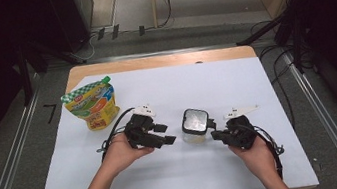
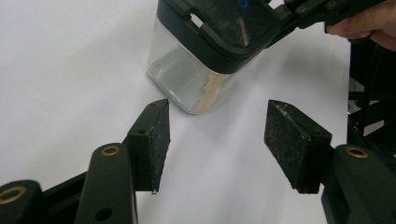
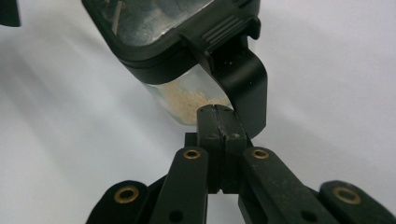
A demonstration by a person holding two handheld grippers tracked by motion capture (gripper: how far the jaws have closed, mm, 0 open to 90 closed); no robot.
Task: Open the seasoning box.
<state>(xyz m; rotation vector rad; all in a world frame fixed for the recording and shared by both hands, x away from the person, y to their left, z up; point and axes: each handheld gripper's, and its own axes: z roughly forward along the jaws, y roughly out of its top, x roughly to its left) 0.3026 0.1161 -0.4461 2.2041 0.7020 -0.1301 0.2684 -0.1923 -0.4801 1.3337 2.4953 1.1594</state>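
Right hand-held gripper (image 3: 219,122) closed against container (image 3: 177,56) latch; left (image 2: 217,140) wide open.

Left claw (image 2: 217,140) agape, right claw (image 3: 219,114) closed

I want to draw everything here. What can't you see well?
- Pouch: high view, its words are too small to read.
- Jar: left gripper view, top cut off by the edge; the lid hides the inside.
- Right tool: right gripper view, shut at the jar's black latch; whether it pinches it is hidden.
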